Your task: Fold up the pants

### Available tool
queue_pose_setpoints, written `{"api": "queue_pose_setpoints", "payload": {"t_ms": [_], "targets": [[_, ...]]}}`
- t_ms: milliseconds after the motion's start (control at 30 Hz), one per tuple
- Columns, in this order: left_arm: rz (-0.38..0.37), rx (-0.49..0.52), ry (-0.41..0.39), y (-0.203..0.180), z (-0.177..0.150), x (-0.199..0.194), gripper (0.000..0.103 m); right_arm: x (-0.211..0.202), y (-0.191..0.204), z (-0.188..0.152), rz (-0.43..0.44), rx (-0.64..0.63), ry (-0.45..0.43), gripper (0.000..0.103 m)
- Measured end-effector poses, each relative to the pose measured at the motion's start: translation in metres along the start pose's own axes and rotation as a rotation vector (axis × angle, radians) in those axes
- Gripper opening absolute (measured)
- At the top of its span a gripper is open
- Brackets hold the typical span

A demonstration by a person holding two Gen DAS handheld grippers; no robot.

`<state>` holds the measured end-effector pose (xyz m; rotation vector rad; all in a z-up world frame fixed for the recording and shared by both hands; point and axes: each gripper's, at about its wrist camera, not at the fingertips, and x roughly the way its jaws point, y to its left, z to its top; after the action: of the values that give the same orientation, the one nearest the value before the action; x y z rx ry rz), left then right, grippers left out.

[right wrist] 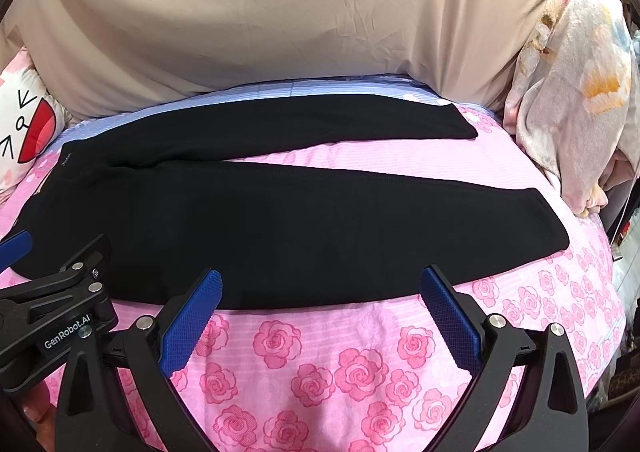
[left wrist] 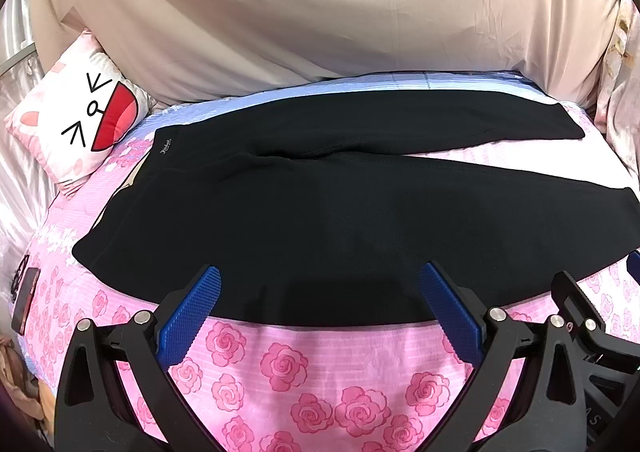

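Black pants [left wrist: 320, 212] lie flat on a pink rose-print bed cover [left wrist: 300, 364], waistband at the left, two legs spread apart toward the right. They also show in the right wrist view [right wrist: 280, 228]. My left gripper [left wrist: 320, 284] is open and empty, blue fingertips [left wrist: 208, 284] at the near edge of the pants, near the hip part. My right gripper [right wrist: 320, 288] is open and empty at the near edge of the near leg. It also shows at the right of the left wrist view [left wrist: 580, 312]. The left gripper shows at the left of the right wrist view [right wrist: 60, 284].
A beige sheet-covered backing [left wrist: 320, 12] rises behind the bed. A cartoon-face pillow [left wrist: 80, 120] lies at the far left. A bundle of floral fabric [right wrist: 572, 92] sits at the right. A dark phone-like object [left wrist: 26, 300] lies at the bed's left edge.
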<state>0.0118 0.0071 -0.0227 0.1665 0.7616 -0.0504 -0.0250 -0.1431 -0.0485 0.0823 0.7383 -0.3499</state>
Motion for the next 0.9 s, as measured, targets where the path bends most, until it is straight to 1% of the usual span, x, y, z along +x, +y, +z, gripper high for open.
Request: {"api": "queue_pose_setpoints", "payload": {"t_ms": [300,733,800,867,900], "targets": [[0.003,0.004,0.009,-0.003,0.002,0.004,0.098,0.007,0.001,-0.001,0.002,0.003,0.001,0.098],[0.006,0.010,0.023,-0.008,0.009,0.014,0.098,0.020,0.002,0.002,0.028,0.033,0.030,0.098],[0.005,0.011,0.023,-0.009,0.011,0.015,0.098,0.022,0.002,0.004,0.017,0.023,0.022,0.098],[0.001,0.012,0.025,-0.010,0.013,0.017,0.098,0.024,0.001,0.005,0.027,0.026,0.024,0.098],[-0.004,0.011,0.027,-0.011,0.015,0.018,0.098,0.026,0.000,0.006,0.046,0.041,0.036,0.098]]}}
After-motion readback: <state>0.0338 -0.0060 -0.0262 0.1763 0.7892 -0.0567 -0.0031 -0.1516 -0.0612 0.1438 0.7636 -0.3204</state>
